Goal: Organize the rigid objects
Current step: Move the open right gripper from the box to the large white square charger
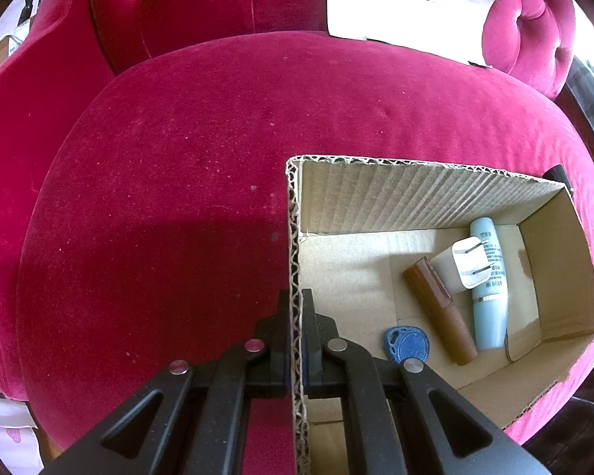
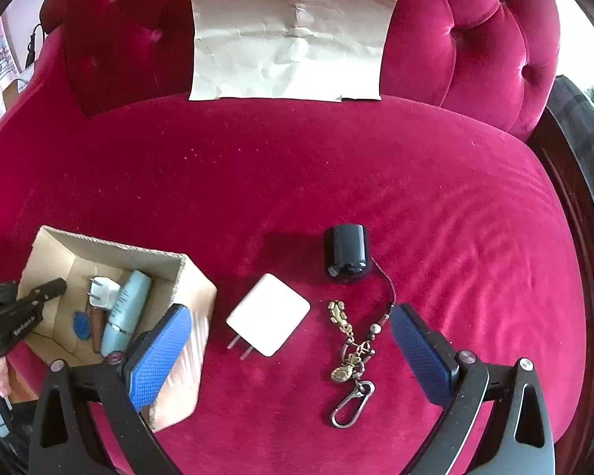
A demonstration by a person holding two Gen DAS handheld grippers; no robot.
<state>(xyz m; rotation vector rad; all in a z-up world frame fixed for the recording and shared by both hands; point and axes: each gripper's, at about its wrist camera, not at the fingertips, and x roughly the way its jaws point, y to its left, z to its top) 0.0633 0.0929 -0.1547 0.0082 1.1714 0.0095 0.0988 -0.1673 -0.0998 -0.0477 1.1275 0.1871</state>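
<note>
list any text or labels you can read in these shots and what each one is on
Light blue tube in the cardboard box: lines of printed characters, too small and blurred to read.
Blue tag: embossed marking, not legible.
Left gripper body: a short white printed word, too blurred to read.
Nothing else carries readable text.

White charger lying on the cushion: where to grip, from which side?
Judging by its pose, come from above and close the jaws on the white charger's two flat side faces, mid-body. It lies flat with its prongs pointing lower left, so avoid that end. The right gripper is open above it.
</note>
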